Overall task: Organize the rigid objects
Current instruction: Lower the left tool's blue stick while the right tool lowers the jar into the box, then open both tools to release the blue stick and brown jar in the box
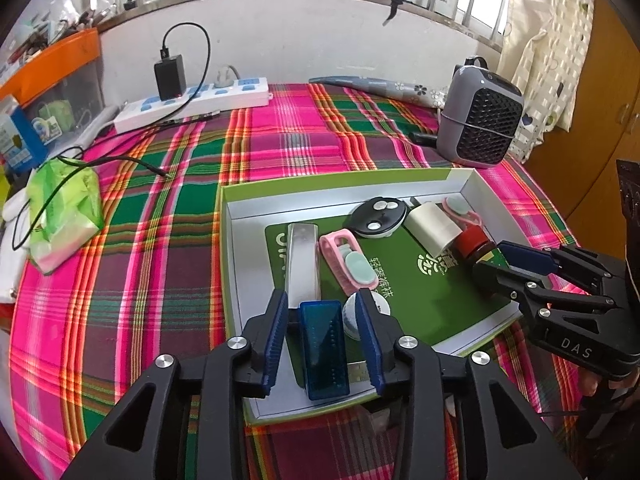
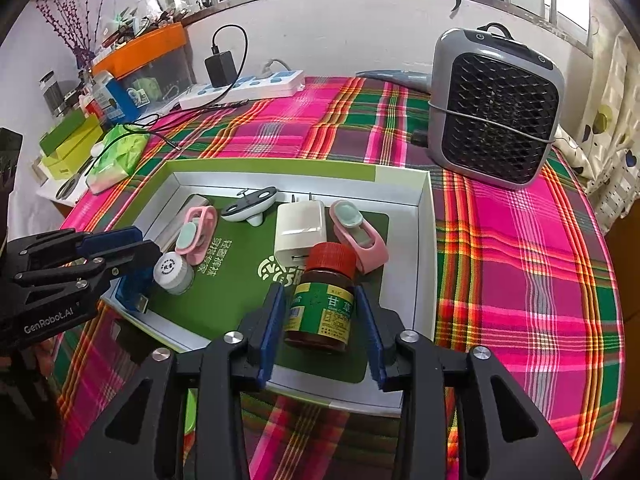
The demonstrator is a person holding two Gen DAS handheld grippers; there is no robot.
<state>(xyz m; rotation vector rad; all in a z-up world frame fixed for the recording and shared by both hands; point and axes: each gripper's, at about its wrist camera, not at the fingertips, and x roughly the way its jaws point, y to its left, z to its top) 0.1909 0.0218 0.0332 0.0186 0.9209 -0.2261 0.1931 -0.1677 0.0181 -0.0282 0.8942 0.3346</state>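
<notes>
The left gripper (image 1: 324, 336) stood spread around a small blue USB dongle (image 1: 324, 350), pads clear of it; light, stiff plastic, best pinched across its flat sides. The right gripper (image 2: 320, 324) bracketed a brown medicine bottle (image 2: 322, 304), contact uncertain; probably glass and slick, so mid-body suited. Both sat in the shallow box (image 2: 424, 240) with a white charger (image 2: 300, 232), pink clips and a small white jar (image 2: 174, 274).

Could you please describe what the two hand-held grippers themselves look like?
Both are black plastic linkage frames with silver pivot bolts and ribbed blue finger pads. The left hand-held gripper carries white "GenRobot.AI" lettering on its body; the right hand-held gripper carries white "DAS" lettering. A thin black cable trails below the right one.
</notes>
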